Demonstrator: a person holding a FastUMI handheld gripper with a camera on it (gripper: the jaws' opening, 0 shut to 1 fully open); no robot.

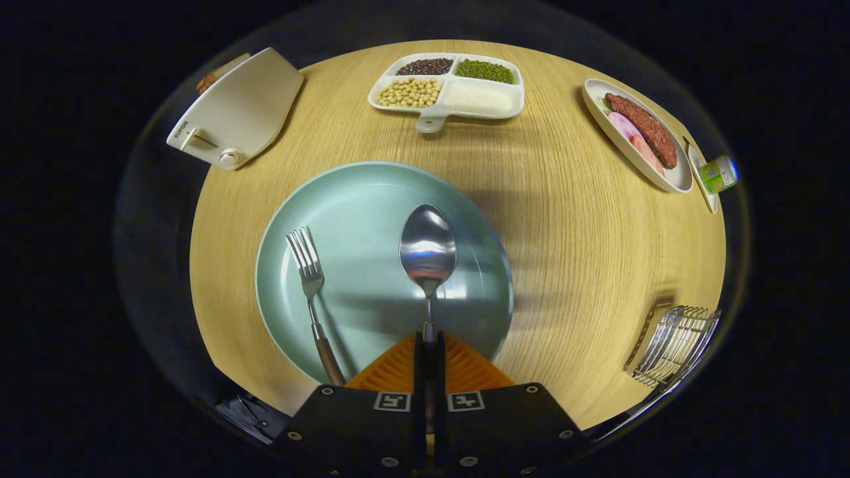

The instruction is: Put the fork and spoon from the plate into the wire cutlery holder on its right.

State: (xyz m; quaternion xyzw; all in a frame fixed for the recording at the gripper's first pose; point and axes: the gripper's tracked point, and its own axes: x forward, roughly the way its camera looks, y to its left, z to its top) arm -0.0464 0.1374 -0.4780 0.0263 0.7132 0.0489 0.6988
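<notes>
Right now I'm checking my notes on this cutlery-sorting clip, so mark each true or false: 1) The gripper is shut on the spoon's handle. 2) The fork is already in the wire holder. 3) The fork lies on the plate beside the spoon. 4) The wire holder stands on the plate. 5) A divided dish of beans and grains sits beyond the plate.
1) True: the gripper is shut on the spoon by its handle.
2) False: the fork lies on the plate.
3) True.
4) False: the wire holder stands on the table, apart from the plate.
5) True: the divided dish sits beyond it.
</notes>
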